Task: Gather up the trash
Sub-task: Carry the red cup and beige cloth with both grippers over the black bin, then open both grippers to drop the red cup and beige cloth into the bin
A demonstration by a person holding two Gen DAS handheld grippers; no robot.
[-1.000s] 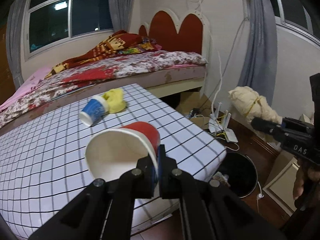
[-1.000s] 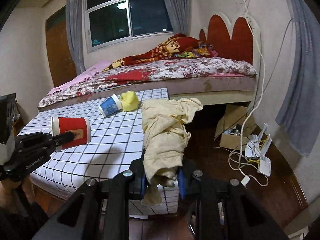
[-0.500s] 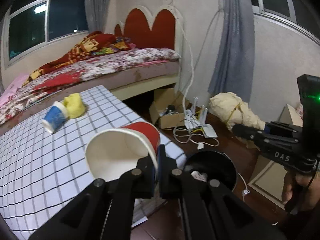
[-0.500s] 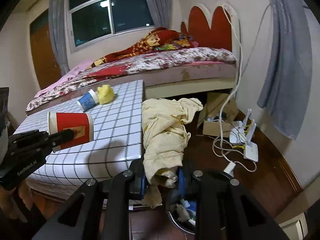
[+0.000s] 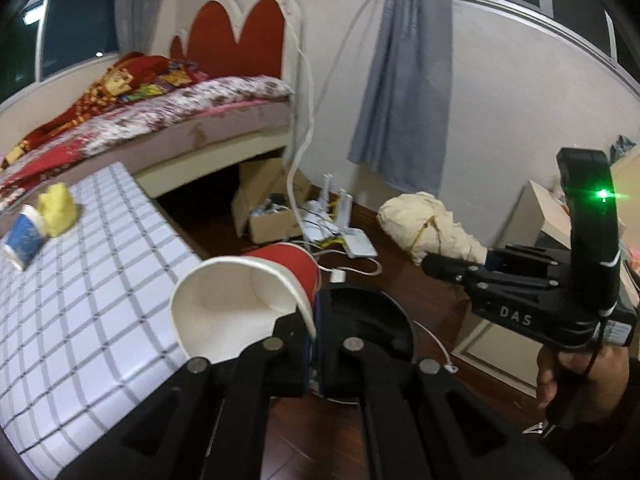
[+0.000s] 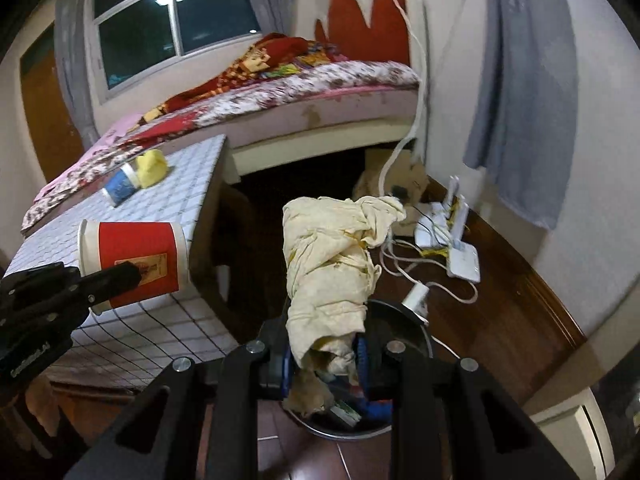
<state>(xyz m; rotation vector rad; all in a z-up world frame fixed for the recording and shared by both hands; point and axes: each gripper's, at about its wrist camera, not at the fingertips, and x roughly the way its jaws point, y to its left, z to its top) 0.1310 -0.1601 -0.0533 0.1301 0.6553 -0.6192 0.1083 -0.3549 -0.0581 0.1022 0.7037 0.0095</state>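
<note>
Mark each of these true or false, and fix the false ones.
1. The left gripper pinches the rim of a red paper cup. True.
2. The right gripper is open and holds nothing. False: it is shut on a cream cloth.
3. A blue cup lies beside a yellow wad on the checked table. True.
4. The black bin stands on the bed. False: it stands on the floor.

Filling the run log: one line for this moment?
left tongs: gripping red cup | right tongs: gripping cream cloth | bin: below both
</note>
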